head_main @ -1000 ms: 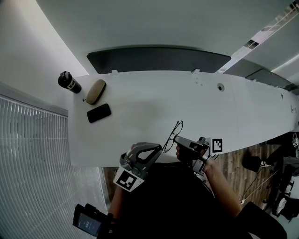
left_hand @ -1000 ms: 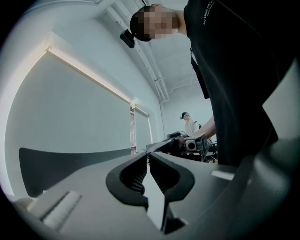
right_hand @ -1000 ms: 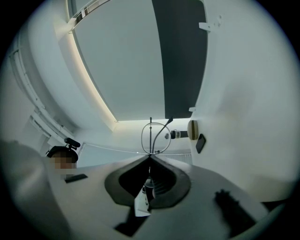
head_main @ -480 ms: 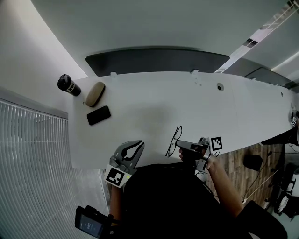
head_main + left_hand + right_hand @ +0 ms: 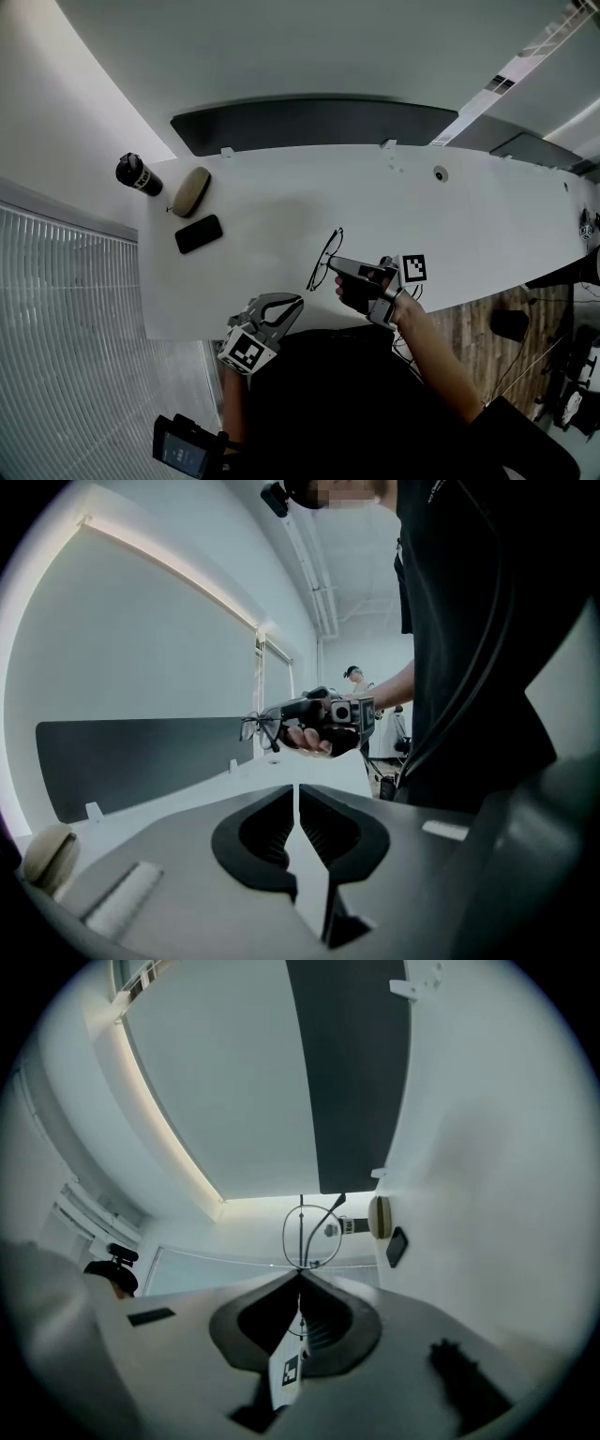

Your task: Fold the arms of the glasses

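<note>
Black wire-rim glasses point(image 5: 325, 260) sit clamped in the right gripper point(image 5: 339, 266), jaws pinched on the frame. They're held in the air above the white table point(image 5: 281, 187), near its front edge, not touching it.

Vs a sec ago: the left gripper point(image 5: 294, 303) was right beside the glasses. It's now pulled back & dropped low by the table edge, well apart from them, jaws together w/ nothing btwn. Meanwhile the right one has carried the glasses further out over the table, toward the left of the head view.

Read: the left side's part looks finished, so folding is prob done or nearly. In the right gripper view one arm seems to lie across the lens; the 2nd arm can't be made out. Next, prob: set them down on the table.
</note>
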